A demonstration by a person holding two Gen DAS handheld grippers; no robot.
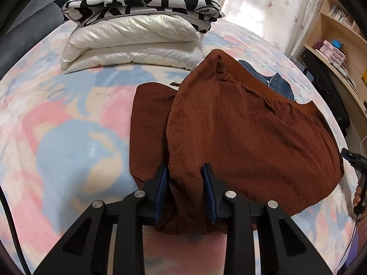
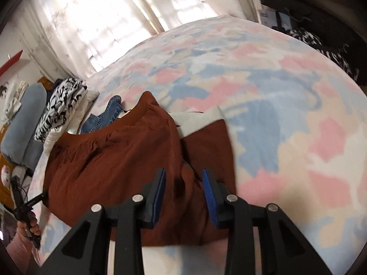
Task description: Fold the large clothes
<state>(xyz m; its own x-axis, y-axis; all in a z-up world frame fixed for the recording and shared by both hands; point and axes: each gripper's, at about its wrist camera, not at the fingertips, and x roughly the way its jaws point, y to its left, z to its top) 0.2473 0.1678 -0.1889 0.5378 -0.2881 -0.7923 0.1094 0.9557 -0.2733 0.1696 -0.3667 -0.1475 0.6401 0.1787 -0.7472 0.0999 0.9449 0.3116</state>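
My left gripper (image 1: 185, 171) has its jaws spread, with a fold of the rust garment (image 1: 247, 133) lying between the blue pads (image 1: 163, 183); the pads do not press it. The garment's upper layer runs ahead and to the right of these jaws, its gathered waistband farthest from them. A lower layer shows just left of the jaws, flat on the blanket (image 1: 57, 119).

My right gripper (image 2: 183, 176) also has its jaws spread over the garment (image 2: 119, 155), with cloth bunched between the pads (image 2: 207, 188). This view is slightly blurred, so I cannot tell whether either pad touches the cloth. The garment extends ahead and to the left of these jaws; a pale strip (image 2: 197, 120) lies at its far edge.

Jeans (image 1: 277, 81) lie beyond the waistband. A folded duvet stack (image 1: 130, 41) sits far ahead and left of the left jaws, topped by a black-and-white cover (image 1: 142, 2).
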